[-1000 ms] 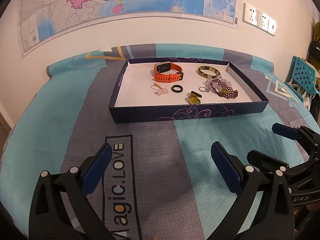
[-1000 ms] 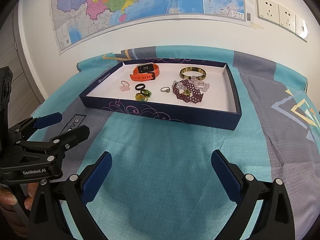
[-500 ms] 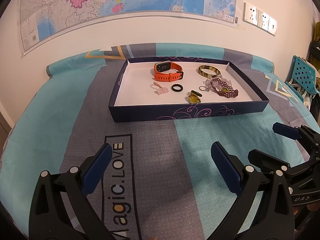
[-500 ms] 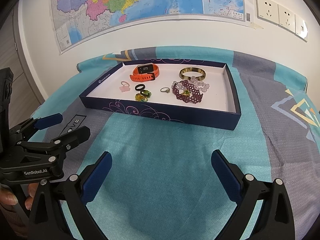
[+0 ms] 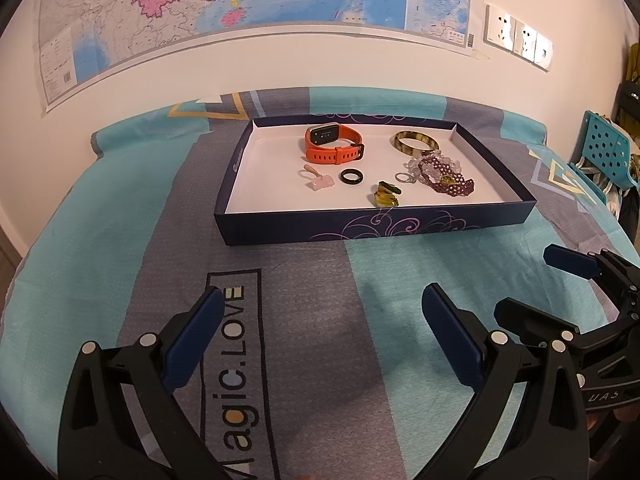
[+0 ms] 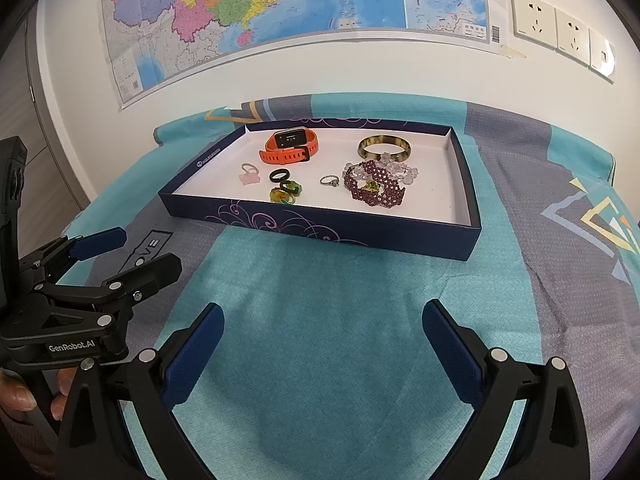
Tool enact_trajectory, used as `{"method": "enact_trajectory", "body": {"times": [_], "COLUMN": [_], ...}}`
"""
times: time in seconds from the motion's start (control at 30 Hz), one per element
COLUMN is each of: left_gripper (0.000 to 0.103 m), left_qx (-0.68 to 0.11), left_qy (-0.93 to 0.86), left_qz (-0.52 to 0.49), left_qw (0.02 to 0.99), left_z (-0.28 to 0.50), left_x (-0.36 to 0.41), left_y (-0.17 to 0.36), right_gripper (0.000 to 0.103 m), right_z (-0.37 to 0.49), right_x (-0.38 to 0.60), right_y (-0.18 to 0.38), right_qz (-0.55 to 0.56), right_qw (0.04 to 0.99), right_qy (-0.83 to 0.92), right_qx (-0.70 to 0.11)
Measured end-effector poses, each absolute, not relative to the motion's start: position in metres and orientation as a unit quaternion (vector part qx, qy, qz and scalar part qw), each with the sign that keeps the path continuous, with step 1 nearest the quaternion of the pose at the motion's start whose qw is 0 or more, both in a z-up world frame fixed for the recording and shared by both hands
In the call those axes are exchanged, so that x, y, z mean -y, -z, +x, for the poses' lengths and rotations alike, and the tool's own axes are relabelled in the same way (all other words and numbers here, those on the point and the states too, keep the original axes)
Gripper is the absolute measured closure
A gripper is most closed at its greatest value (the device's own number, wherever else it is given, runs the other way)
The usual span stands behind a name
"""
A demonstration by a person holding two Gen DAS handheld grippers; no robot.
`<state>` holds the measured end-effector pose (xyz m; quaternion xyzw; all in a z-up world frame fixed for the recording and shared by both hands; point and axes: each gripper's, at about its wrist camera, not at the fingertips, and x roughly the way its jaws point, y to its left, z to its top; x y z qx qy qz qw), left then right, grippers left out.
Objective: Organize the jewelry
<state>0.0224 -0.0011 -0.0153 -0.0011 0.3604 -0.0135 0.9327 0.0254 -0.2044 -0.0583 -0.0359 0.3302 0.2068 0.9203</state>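
A shallow dark blue box (image 5: pixel 376 226) (image 6: pixel 320 226) with a white floor lies on the cloth ahead of both grippers. Inside it lie an orange smartwatch (image 5: pixel 334 148) (image 6: pixel 290 147), a tortoiseshell bangle (image 5: pixel 416 144) (image 6: pixel 384 149), a purple beaded bracelet (image 5: pixel 446 178) (image 6: pixel 374 188), clear beads (image 6: pixel 400 168), a silver ring (image 5: pixel 404 177) (image 6: pixel 329 180), a black ring (image 5: pixel 351 177) (image 6: pixel 279 175), a pink ring (image 5: pixel 318 180) (image 6: pixel 250 173) and a yellow-green ring (image 5: pixel 385 196) (image 6: pixel 285 194). My left gripper (image 5: pixel 320 332) and right gripper (image 6: pixel 322 340) stand open and empty, short of the box.
The table wears a teal and grey cloth (image 5: pixel 120 220) printed "Magic.LOVE". A map hangs on the wall behind, with sockets (image 6: pixel 560 34) at the right. A teal perforated basket (image 5: pixel 604 152) sits at the far right. A hand (image 6: pixel 24 396) holds the left gripper's handle.
Both grippers have eased back very slightly from the box. Nothing in the box has moved.
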Motion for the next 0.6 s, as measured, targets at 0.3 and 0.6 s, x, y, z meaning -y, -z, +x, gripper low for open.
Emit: {"method": "enact_trajectory", "body": {"times": [0.3, 0.6], "left_gripper": [0.005, 0.005], "left_qx": [-0.340, -0.373], "left_qy": [0.025, 0.025], "left_qz": [0.001, -0.017], "left_qw": [0.940, 0.927], "left_z": [0.018, 0.027], "left_x": [0.005, -0.007], "left_y": [0.011, 0.017], "right_gripper": [0.007, 0.007], "right_z": [0.025, 0.045], "right_x": [0.204, 0.247], "right_y": [0.058, 0.055], "right_qz": [-0.041, -0.099], "right_qw": [0.920, 0.923], "right_qy": [-0.208, -0.158], "right_qx": [-0.329, -0.337]}}
